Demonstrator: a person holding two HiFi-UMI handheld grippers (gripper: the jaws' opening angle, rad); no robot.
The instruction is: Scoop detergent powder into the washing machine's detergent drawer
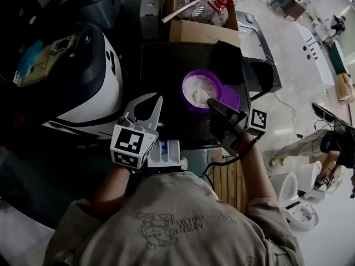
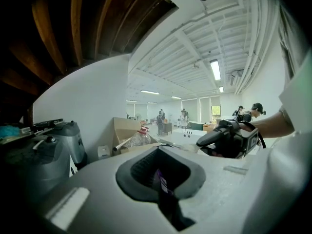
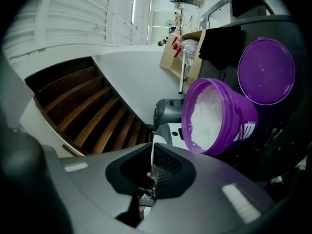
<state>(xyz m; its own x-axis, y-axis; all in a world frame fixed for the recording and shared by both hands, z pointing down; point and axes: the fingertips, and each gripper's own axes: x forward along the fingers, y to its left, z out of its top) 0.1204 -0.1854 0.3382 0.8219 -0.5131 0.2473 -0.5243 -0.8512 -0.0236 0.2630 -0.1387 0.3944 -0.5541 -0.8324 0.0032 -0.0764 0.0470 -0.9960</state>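
A purple detergent tub (image 1: 201, 88) full of white powder (image 3: 204, 116) stands on the black machine top (image 1: 166, 65). Its purple lid (image 1: 229, 97) leans against its right side. My dark right gripper (image 1: 209, 101) reaches over the tub's rim and is shut on a thin white scoop handle (image 3: 151, 161); the scoop's bowl (image 1: 199, 96) lies in the powder. The white-and-blue detergent drawer (image 1: 165, 153) stands pulled out at the front edge. My white left gripper (image 1: 145, 111) hovers just behind the drawer, left of the tub, with its jaws together (image 2: 161, 179) and nothing clearly held.
A cardboard box (image 1: 202, 15) holding a plastic bottle stands behind the machine. A large black-and-white appliance (image 1: 83, 76) fills the left side. A grey vacuum (image 2: 63, 140) is to the left. White fixtures (image 1: 299, 201) and a person stand on the floor at right.
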